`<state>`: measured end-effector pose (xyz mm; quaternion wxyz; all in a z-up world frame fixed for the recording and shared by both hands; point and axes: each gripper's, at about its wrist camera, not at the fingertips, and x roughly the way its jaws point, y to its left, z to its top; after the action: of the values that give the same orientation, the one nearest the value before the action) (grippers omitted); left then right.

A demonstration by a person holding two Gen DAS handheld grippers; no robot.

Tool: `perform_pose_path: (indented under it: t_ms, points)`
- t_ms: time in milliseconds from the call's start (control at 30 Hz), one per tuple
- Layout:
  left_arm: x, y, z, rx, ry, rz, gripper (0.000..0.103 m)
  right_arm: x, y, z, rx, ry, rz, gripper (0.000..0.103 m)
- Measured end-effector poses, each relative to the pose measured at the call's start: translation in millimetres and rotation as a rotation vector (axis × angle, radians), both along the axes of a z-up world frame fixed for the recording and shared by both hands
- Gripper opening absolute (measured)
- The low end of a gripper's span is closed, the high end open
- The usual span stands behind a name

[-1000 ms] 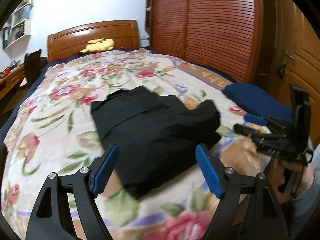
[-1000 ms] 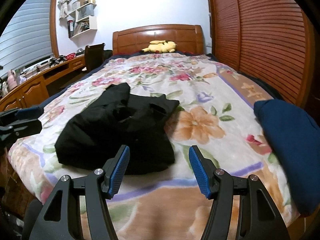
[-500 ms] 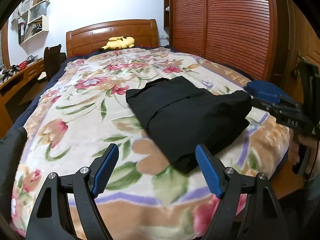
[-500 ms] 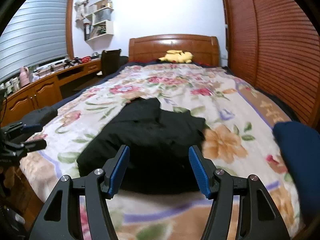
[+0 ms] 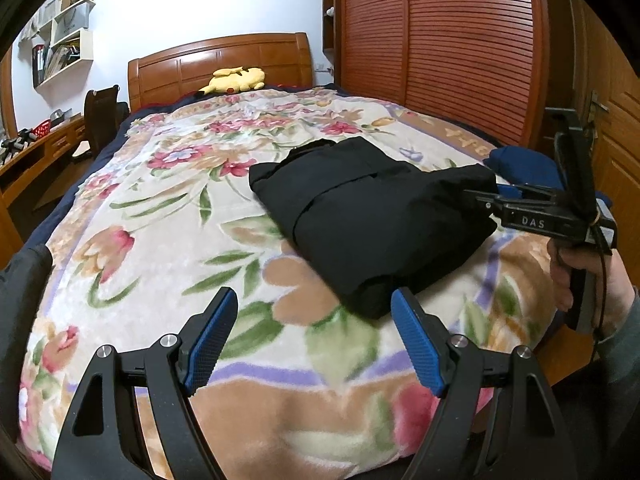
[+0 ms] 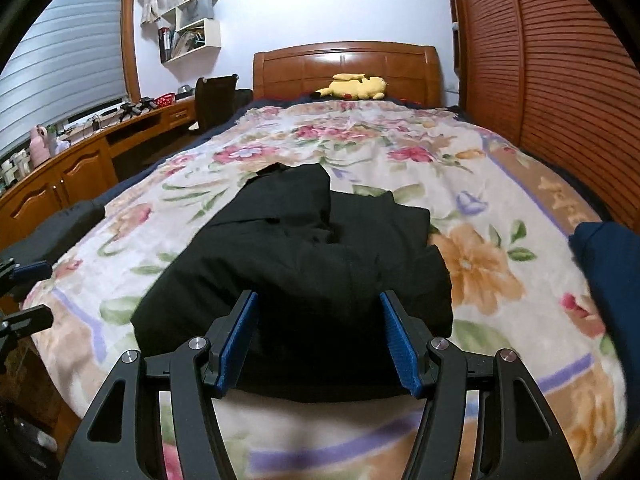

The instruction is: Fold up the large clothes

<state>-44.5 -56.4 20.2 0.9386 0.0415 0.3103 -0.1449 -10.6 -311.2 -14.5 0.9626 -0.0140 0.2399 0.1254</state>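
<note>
A black garment (image 5: 372,216), folded into a thick bundle, lies on the floral blanket (image 5: 160,208) near the foot of the bed. My left gripper (image 5: 313,293) stands open just short of the bundle's near corner, with nothing between its pads. My right gripper (image 6: 318,298) is at the garment's (image 6: 312,264) near edge. Its jaws are closing with the black cloth between the blue pads, and I see no pinch in the cloth. In the left wrist view the right gripper (image 5: 476,196) reaches in over the bundle's right end, held by a hand (image 5: 576,276).
A dark blue folded cloth (image 6: 612,264) lies at the bed's right edge, a dark grey item (image 6: 68,220) at its left edge. A yellow plush toy (image 5: 236,80) sits by the headboard. A wooden desk (image 6: 80,168) and chair stand left, a slatted wardrobe (image 5: 440,48) right.
The right gripper has come in over the garment's near edge and its jaws have narrowed. The left gripper has drawn back towards the foot of the bed, so the garment now sits farther off, up and right.
</note>
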Motion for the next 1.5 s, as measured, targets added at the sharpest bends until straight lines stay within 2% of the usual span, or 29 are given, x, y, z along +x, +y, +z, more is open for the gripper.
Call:
perform_pose_path:
  t_ms: [33,100,167,267,367,467,567,667,767,833,900,933,967,1000,1100,1233,1267,1300,1333,1400,1500]
  points:
    - [-0.2,0.7,-1.0,-0.002,0.005,0.002,0.08,1.5,-0.9,0.9,-0.001,0.007,0.004,0.048]
    - [-0.9,1.1,-2.1,-0.001,0.008,0.004,0.08,1.8,-2.1,3.4,0.005,0.005,0.017,0.025]
    - [-0.2,0.6,-2.3,0.003,0.008,0.005,0.08,0.5,-2.0,6.3,0.007,0.001,0.039,0.015]
    - [1.4,-0.8,-3.2,-0.003,0.012,0.007,0.08,-14.0,-1.8,11.9,-0.023,-0.093,0.05,0.009]
    - [2.1,-2.7,-3.3,-0.01,0.012,0.003,0.08,-32.3,-4.6,19.3,-0.03,-0.19,0.028,0.007]
    - [2.0,-5.8,-3.0,-0.009,0.011,-0.003,0.08,-37.5,-17.3,22.3,-0.028,-0.211,-0.038,0.007]
    - [1.4,-8.8,-2.1,-0.01,0.009,-0.01,0.08,-24.4,-40.6,13.0,0.008,-0.117,-0.116,0.007]
    - [1.1,-11.6,-1.0,-0.011,0.008,-0.015,0.08,-5.0,-54.7,-6.4,0.039,0.018,-0.116,0.007]
    - [0.7,-13.4,0.8,-0.017,0.005,-0.017,0.08,-3.2,-55.3,-8.8,0.04,0.044,-0.108,0.007]
    - [0.7,-14.2,1.8,-0.016,0.003,-0.018,0.08,-9.6,-54.5,-1.0,0.036,0.021,-0.112,0.015]
    - [0.6,-16.0,2.1,-0.015,0.0,-0.019,0.08,-17.1,-54.9,6.8,0.024,-0.015,-0.134,0.036]
    - [0.7,-17.1,1.9,-0.015,-0.002,-0.019,0.08,-21.9,-54.9,10.1,0.022,-0.035,-0.143,0.044]
    - [1.1,-17.8,1.7,-0.016,-0.003,-0.019,0.08,-28.2,-54.9,13.8,0.026,-0.062,-0.142,0.057]
    - [1.4,-18.3,1.7,-0.017,-0.004,-0.019,0.08,-33.0,-53.7,18.6,0.03,-0.091,-0.132,0.065]
    - [3.8,-19.9,0.7,-0.022,-0.008,-0.014,0.08,-46.3,-45.7,22.0,0.021,-0.164,-0.11,0.066]
    - [6.9,-21.0,-1.1,-0.026,-0.008,-0.019,0.08,-43.8,-23.8,18.1,0.027,-0.173,-0.003,0.066]
    - [8.4,-21.4,-1.6,-0.025,-0.008,-0.021,0.08,-41.7,-16.7,18.3,0.017,-0.17,0.016,0.065]
    - [10.4,-21.7,-2.1,-0.024,-0.009,-0.022,0.08,-40.9,-10.8,18.2,0.003,-0.176,0.029,0.058]
    - [13.5,-22.0,-3.1,-0.02,-0.009,-0.023,0.08,-39.4,-9.9,16.6,-0.006,-0.185,0.043,0.056]
    - [19.1,-22.7,-4.7,-0.016,-0.009,-0.025,0.08,-29.7,-6.2,9.5,-0.006,-0.163,0.067,0.053]
    - [26.6,-21.3,-6.9,-0.021,-0.013,-0.03,0.08,-6.7,-16.8,-10.5,-0.018,-0.056,0.039,0.049]
